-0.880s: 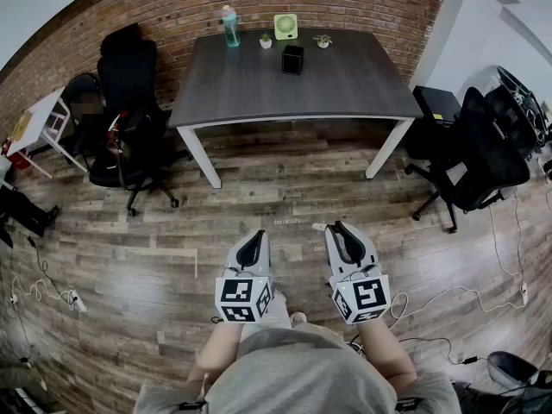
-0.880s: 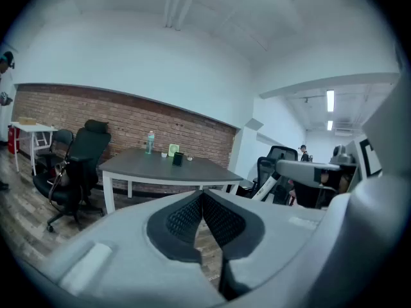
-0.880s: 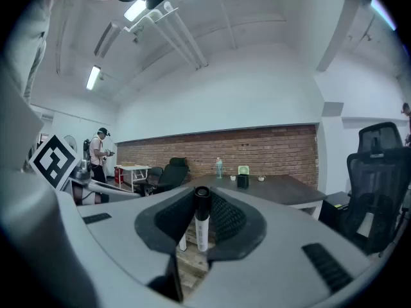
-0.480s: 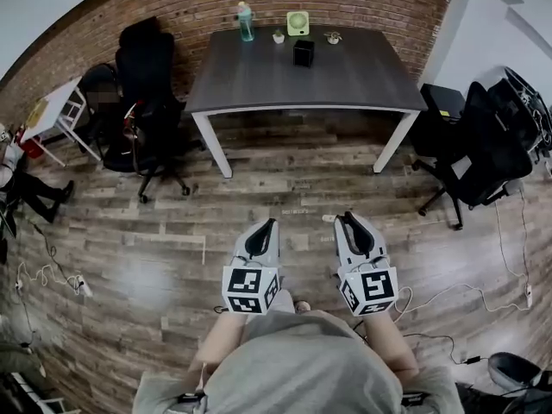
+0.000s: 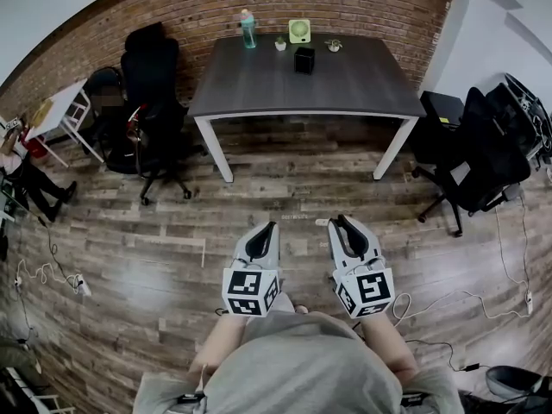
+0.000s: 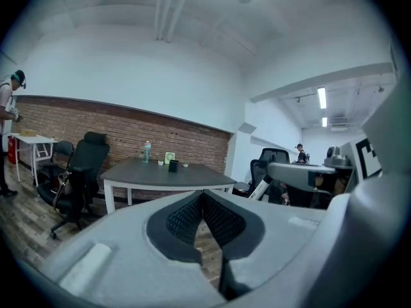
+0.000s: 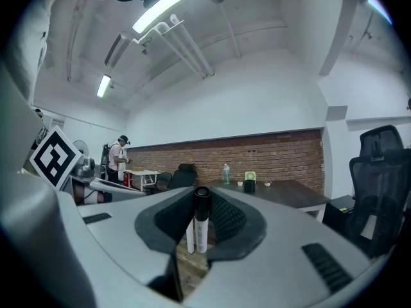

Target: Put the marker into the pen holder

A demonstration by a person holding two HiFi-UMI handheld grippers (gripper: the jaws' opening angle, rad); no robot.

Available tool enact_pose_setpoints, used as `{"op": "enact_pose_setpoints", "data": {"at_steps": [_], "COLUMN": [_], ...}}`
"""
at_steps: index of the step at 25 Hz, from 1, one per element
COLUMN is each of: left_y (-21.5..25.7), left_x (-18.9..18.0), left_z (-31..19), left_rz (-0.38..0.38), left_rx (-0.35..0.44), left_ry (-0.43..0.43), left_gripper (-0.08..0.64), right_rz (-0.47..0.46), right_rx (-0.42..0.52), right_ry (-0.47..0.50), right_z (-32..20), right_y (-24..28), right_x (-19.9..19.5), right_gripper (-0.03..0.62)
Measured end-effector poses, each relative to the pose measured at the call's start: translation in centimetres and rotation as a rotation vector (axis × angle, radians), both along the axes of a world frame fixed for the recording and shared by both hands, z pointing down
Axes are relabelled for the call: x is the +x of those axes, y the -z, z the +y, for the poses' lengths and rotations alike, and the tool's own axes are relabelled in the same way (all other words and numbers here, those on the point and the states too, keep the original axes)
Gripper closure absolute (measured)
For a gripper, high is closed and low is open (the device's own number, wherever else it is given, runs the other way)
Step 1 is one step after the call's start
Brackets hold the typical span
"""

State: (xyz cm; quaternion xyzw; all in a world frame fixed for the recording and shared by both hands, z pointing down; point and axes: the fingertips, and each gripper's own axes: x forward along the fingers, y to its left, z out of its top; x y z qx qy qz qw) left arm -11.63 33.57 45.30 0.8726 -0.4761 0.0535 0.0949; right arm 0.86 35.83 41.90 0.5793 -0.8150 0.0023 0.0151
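My right gripper (image 7: 202,205) (image 5: 343,226) is shut on a white marker (image 7: 201,226) with a black cap, held upright between the ribbed pads. The black pen holder (image 5: 304,59) (image 7: 249,185) (image 6: 173,165) stands near the far edge of a dark grey table (image 5: 345,84), well ahead of both grippers. My left gripper (image 6: 203,204) (image 5: 263,234) is shut with nothing in it, its pads meeting. Both grippers hover side by side over the wooden floor, close to the person's body.
On the table stand a teal bottle (image 5: 248,28), a small green fan (image 5: 299,30) and two tiny plant pots (image 5: 280,44). Black office chairs (image 5: 147,93) (image 5: 483,153) flank the table. A white side table (image 5: 60,115) is at the left. Cables (image 5: 448,304) lie on the floor.
The view has shifted a little, with the table sliding slightly right and the grippers staying in the same spot near the body. The right gripper keeps its grip on the marker.
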Motion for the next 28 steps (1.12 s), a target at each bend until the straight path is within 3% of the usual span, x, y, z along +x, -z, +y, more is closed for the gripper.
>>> {"op": "enact_pose_setpoints", "data": {"at_steps": [14, 28], "left_y": [0.1, -0.1], "left_x": [1.3, 2.5], "left_z": [1.6, -1.5], "left_rz": [-0.007, 0.000], "left_rx": [0.003, -0.005], "left_ry": [0.006, 0.001], "left_gripper": [0.543, 0.543], "right_rz": [-0.004, -0.016], "right_rx": [0.020, 0.001], "right_ry": [0.036, 0.020], "right_z": [1.4, -1.9], "right_y": [0.4, -0.1], "right_x": [0.8, 2.1], "right_gripper": [0.520, 0.520]}}
